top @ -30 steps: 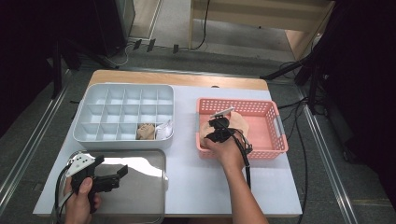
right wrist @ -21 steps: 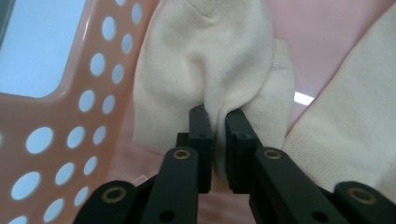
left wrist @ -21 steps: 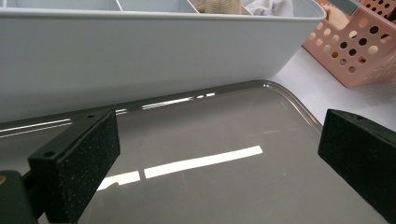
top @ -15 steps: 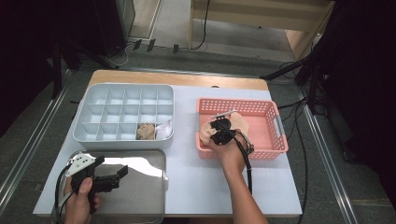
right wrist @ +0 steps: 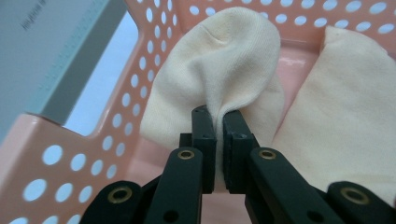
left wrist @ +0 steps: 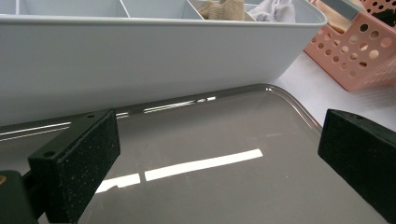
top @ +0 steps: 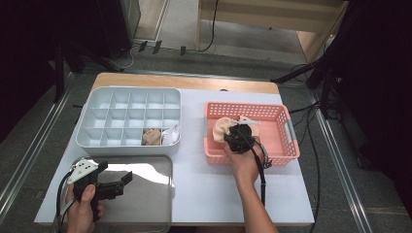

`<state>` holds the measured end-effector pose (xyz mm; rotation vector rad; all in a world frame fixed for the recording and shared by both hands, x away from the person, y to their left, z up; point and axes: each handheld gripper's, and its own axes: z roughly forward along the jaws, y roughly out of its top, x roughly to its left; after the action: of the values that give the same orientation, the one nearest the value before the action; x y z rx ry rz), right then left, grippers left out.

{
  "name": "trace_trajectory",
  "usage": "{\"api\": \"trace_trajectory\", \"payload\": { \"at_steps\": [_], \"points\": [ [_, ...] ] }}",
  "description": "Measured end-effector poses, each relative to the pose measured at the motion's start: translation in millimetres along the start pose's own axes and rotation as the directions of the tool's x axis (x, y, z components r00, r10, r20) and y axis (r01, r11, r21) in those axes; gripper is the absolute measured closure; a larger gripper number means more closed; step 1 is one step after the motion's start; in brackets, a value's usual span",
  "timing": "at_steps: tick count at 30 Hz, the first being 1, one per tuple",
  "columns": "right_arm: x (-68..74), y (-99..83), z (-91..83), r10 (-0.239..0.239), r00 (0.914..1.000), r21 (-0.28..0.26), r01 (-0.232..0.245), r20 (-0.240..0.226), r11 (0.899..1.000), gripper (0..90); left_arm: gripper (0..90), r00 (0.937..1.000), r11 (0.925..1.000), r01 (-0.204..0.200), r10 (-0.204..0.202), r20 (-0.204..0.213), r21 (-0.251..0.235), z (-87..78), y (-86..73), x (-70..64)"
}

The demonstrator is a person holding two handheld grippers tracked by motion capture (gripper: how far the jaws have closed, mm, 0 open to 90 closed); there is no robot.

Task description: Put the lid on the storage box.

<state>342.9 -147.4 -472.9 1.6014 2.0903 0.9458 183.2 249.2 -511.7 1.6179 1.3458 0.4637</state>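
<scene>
A cream-coloured knitted cloth [right wrist: 219, 74] was pinched between the pressed-together jaws of the right gripper [right wrist: 219, 149], a fold of the fabric being gathered up between the two black pads. In the high view the right gripper [top: 238, 138] was seen over the near left part of a pink perforated plastic basket [top: 286, 145], which stood on the right side of the white table [top: 218, 189], and the cloth [top: 221, 128] was held just inside the basket's left wall. A second piece of cream fabric [right wrist: 345, 107] lay beside it in the basket.

The left gripper [top: 114, 184] was held low over a shiny rectangular metal tray [top: 145, 194] at the near left of the table. Its jaws were spread wide apart, with nothing between them but the tray's surface [left wrist: 210, 186].

Beyond the tray, a white compartmented plastic organiser box [top: 128, 121] was placed at the far left. A tan bundle [top: 151, 137] and a white bundle [top: 170, 136] were seen in two neighbouring compartments of its near row.
</scene>
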Motion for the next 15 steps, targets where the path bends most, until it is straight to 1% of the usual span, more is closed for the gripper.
{"api": "trace_trajectory", "payload": {
  "at_steps": [1, 2, 3, 4, 5, 6, 7, 9, 10, 11, 12, 14, 15],
  "points": [
    [-1.6, -1.6, -3.3, 0.011, 0.9999, -0.026, -0.011, 0.002, 1.000, 85.9, 0.0, 1.0000, 1.0000, 0.001, -0.001, -0.001, 0.001, 0.0, -0.1, -0.3],
    [-2.7, -2.4, -4.7, 0.012, 0.9999, -0.042, -0.012, -0.002, 0.999, 85.9, 0.0, 1.0000, 1.0000, 0.001, -0.001, -0.001, 0.001, -0.1, -0.1, -0.3],
    [-2.7, -2.4, -4.7, 0.012, 0.9999, -0.042, -0.012, -0.002, 0.999, 85.9, 0.0, 1.0000, 1.0000, 0.001, -0.001, -0.001, 0.001, -0.1, -0.1, -0.3],
    [-3.1, -4.0, -8.1, 0.018, 0.9998, -0.070, -0.018, 0.000, 0.997, 85.8, 0.0, 1.0000, 1.0000, -0.002, 0.002, -0.004, 0.002, -0.5, 0.0, 0.1],
    [-3.1, -4.0, -8.1, 0.018, 0.9998, -0.070, -0.018, 0.000, 0.997, 85.8, 0.0, 1.0000, 1.0000, -0.002, 0.002, -0.004, 0.002, -0.5, 0.0, 0.1],
    [-3.6, -5.8, -11.5, 0.021, 0.9997, -0.092, -0.020, 0.009, 0.996, 85.8, 0.0, 1.0000, 1.0000, -0.002, 0.002, -0.004, 0.002, -0.6, 0.0, 0.1],
    [-3.9, -6.8, -13.4, 0.028, 0.9996, -0.110, -0.027, 0.002, 0.994, 85.8, 0.0, 1.0000, 1.0000, -0.002, 0.002, -0.005, 0.002, -0.6, 0.0, 0.1],
    [-4.6, -8.0, -16.2, 0.020, 0.9998, -0.132, -0.019, 0.009, 0.991, 85.8, 0.0, 1.0000, 1.0000, -0.004, 0.004, -0.005, 0.002, -0.6, -0.1, 0.1],
    [-5.1, -8.8, -18.2, 0.015, 0.9999, -0.151, -0.015, 0.004, 0.988, 85.8, 0.0, 1.0000, 1.0000, -0.003, 0.003, -0.004, 0.002, -0.5, -0.1, -0.1],
    [-5.1, -8.8, -18.2, 0.015, 0.9999, -0.151, -0.015, 0.004, 0.988, 85.8, 0.0, 1.0000, 1.0000, -0.003, 0.003, -0.004, 0.002, -0.5, -0.1, -0.1],
    [-5.2, -10.2, -21.0, -0.003, 0.9999, -0.186, 0.005, 0.011, 0.982, 85.8, 0.0, 1.0000, 1.0000, -0.002, 0.002, -0.002, 0.003, -0.6, -0.1, -0.3],
    [-5.5, -11.4, -23.1, -0.011, 0.9999, -0.209, 0.010, -0.005, 0.978, 85.7, 0.0, 1.0000, 1.0000, -0.001, 0.001, -0.002, 0.002, -0.5, -0.2, -0.4],
    [-5.3, -11.8, -24.1, -0.020, 0.9998, -0.219, 0.020, 0.005, 0.976, 85.8, 0.0, 1.0000, 1.0000, -0.001, 0.001, -0.003, 0.002, -0.4, -0.3, -0.4]
  ]
}}
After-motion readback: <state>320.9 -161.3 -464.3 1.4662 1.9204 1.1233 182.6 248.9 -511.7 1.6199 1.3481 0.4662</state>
